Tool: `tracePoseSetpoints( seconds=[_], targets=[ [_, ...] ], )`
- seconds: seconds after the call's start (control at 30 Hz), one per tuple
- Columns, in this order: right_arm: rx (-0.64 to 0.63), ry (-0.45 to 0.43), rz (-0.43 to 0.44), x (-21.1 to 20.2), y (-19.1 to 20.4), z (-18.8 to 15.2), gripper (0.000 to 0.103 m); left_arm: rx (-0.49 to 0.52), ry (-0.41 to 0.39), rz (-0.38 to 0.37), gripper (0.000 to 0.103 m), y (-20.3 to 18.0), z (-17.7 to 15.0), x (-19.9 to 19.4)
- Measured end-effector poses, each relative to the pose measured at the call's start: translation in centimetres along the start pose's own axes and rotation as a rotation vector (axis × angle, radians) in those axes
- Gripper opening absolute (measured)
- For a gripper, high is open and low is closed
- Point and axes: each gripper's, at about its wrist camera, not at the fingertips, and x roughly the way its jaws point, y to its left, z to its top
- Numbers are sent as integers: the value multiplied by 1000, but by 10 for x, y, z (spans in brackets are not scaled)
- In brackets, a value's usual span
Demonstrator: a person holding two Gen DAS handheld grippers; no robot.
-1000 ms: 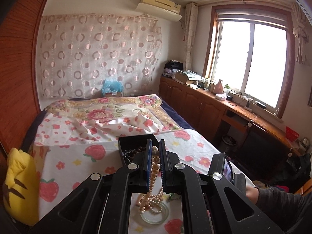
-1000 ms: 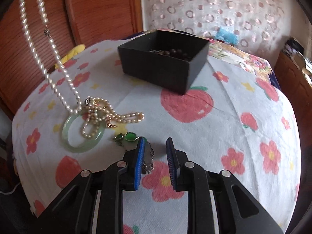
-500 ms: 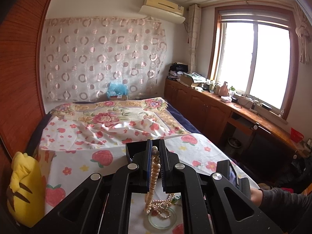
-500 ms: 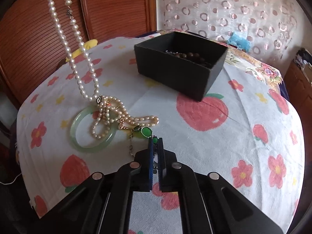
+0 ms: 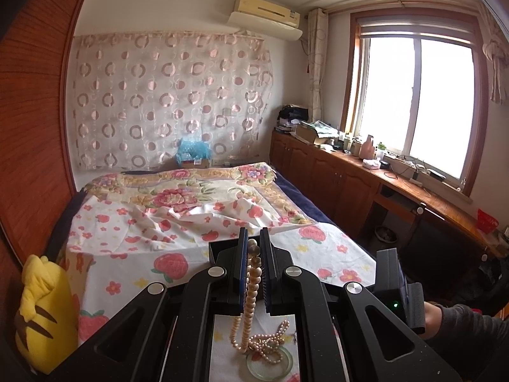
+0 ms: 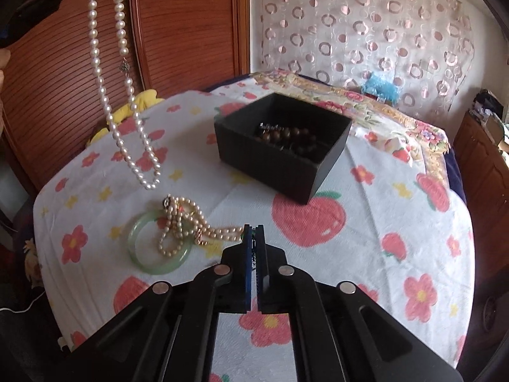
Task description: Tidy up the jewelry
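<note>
The left tongs pinch a pearl necklace, whose loop hangs clear above the bed, left of the black box that holds dark beads. The right tongs have just closed and are pressed together on something small with a green glint; what it is cannot be told. Just left of them a pearl strand lies tangled over a green bangle.
</note>
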Motion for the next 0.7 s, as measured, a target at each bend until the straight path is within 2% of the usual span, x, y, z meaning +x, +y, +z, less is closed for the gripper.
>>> tracePoseSetpoints(
  seconds=[0.7],
  targets=[
    [-42,-121,-69,-31,-23,85,3,45,-5,52,7,1,34,26]
  ],
)
